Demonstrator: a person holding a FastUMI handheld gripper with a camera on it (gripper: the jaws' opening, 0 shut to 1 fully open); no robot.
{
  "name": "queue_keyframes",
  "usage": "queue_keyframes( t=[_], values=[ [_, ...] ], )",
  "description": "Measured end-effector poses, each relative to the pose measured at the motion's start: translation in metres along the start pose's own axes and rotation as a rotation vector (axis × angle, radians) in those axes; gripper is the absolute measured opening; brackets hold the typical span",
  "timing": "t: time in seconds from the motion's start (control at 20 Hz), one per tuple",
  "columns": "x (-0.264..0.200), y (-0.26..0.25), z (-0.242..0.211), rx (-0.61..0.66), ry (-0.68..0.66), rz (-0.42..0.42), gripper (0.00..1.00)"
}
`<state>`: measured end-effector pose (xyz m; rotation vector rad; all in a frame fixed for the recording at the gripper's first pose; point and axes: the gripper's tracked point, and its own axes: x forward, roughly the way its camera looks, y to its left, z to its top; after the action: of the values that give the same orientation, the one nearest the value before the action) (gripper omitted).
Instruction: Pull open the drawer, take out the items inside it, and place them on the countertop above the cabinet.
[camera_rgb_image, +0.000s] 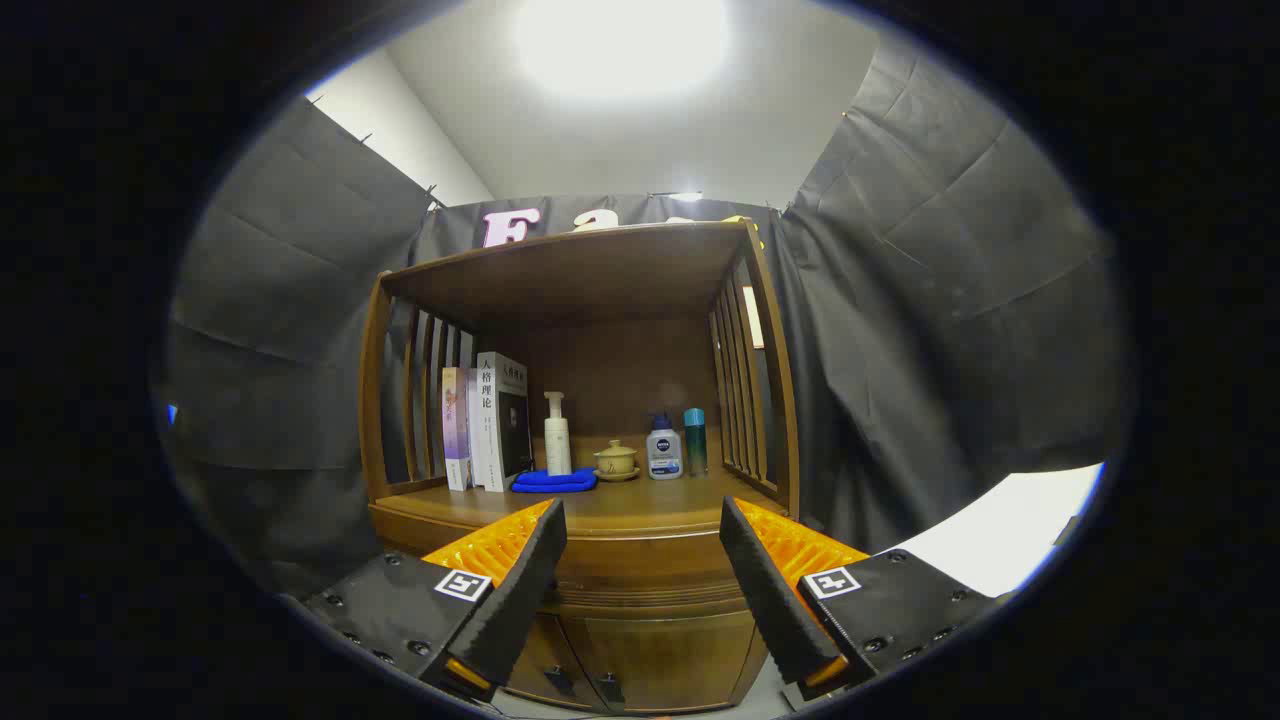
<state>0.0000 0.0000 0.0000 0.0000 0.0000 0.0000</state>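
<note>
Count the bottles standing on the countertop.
3. A white pump bottle stands behind the blue cloth; a dark-capped bottle and a teal bottle stand right of the teacup. Open tongs hold nothing.

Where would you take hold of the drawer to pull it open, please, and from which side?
I cannot make out a handle. The drawer seems to be the curved band under the countertop, above the cabinet doors. I would probably come straight at the front and hook the ridged lower lip near its middle. The gripper hangs open before it, holding nothing.
</note>
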Motion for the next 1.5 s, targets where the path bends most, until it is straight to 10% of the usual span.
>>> queue_keyframes(
  t=[1.5],
  values=[
    [0.017, 0.025, 0.008, 0.001, -0.025, 0.036, 0.97]
  ],
)
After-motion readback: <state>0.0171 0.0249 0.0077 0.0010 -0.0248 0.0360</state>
